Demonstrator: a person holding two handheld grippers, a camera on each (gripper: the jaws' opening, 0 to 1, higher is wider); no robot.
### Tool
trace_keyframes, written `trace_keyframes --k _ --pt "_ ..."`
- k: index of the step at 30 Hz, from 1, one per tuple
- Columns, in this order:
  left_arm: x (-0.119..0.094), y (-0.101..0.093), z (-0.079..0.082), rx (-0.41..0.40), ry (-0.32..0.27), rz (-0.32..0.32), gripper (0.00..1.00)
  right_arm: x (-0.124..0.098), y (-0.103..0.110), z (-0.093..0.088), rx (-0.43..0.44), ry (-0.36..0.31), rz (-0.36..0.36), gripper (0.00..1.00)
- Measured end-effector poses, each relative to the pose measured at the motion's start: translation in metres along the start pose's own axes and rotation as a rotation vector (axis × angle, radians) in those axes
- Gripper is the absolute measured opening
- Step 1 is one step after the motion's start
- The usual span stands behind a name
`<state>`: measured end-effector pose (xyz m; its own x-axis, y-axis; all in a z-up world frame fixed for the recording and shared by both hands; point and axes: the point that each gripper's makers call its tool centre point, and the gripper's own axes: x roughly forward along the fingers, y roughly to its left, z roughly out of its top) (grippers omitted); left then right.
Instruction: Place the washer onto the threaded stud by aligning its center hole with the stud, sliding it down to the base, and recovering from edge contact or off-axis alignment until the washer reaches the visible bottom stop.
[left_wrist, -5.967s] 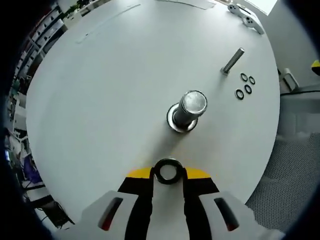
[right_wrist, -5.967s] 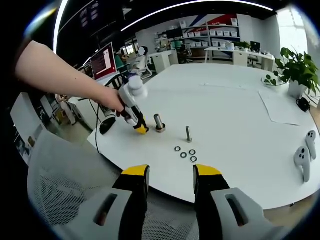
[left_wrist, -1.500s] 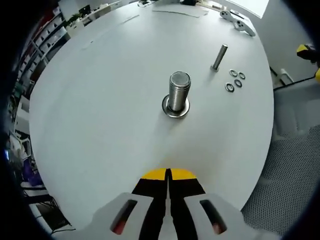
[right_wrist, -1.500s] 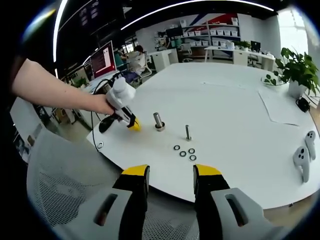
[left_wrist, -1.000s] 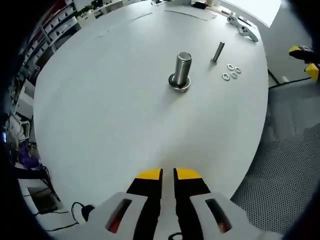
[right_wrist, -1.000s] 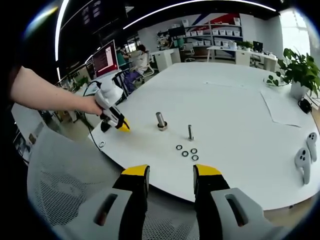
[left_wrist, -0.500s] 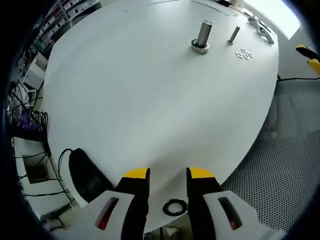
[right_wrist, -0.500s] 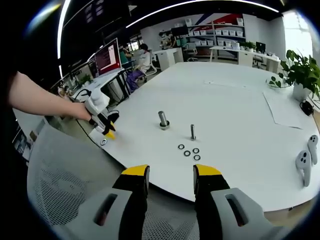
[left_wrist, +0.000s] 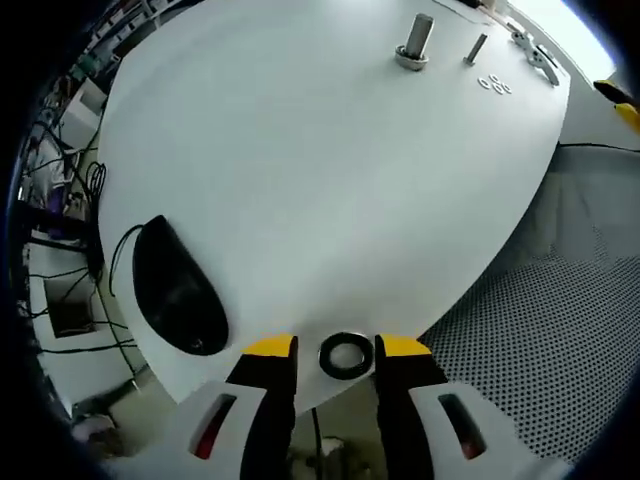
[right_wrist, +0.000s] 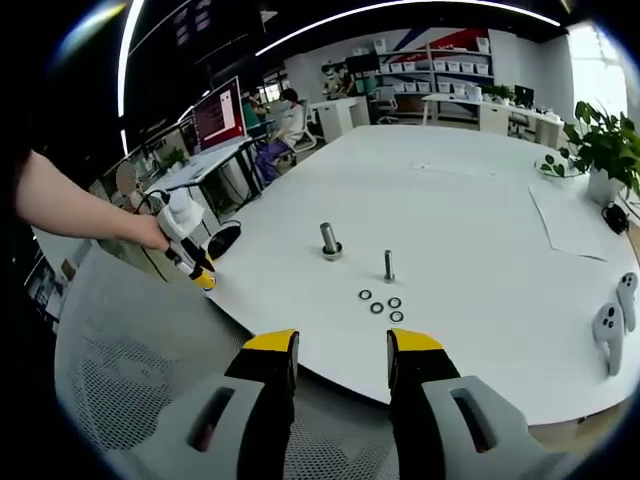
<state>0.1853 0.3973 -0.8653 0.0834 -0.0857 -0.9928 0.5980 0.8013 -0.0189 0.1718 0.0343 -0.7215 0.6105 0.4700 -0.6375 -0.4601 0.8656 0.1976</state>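
Left gripper (left_wrist: 334, 350) spread around the washer (left_wrist: 345, 356) at the table edge (left_wrist: 300, 395), seemingly untouched; I'd pinch squarely before lifting.

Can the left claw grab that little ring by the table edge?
Probably yes. The washer lies flat on the table near its edge, right between the open left claw tips, with nothing over it. The black mouse sits off to the side.

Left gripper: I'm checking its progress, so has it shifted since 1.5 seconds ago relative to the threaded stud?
Yes. In the right gripper view, the left gripper has drawn back from the threaded stud to the table's near edge.
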Motion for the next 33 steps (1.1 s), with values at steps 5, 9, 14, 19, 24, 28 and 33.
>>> trace_keyframes --k 5,9,14,19,24,28,33 --pt "0.001 -0.001 -0.004 -0.015 0.005 0.003 0.28 0.0 0.001 0.0 -0.005 0.002 0.004 0.38" --pt "0.001 -0.005 -0.008 0.002 0.024 0.002 0.27 0.0 0.001 0.0 -0.008 0.004 0.006 0.38" --pt "0.001 -0.005 -0.009 0.039 0.018 0.023 0.24 0.0 0.001 0.0 -0.01 0.003 0.007 0.38" --pt "0.002 -0.003 -0.008 0.024 0.015 0.025 0.21 0.001 0.001 0.0 -0.01 0.003 0.008 0.38" --pt "0.002 -0.003 -0.007 0.027 0.04 0.022 0.21 0.001 0.001 0.0 -0.008 0.001 0.008 0.38" --pt "0.003 -0.005 0.004 0.02 0.004 0.025 0.21 0.001 0.001 0.0 -0.008 0.001 0.008 0.38" --pt "0.004 -0.019 0.025 0.049 -0.033 0.024 0.21 0.001 0.001 0.0 -0.006 0.0 0.008 0.38"
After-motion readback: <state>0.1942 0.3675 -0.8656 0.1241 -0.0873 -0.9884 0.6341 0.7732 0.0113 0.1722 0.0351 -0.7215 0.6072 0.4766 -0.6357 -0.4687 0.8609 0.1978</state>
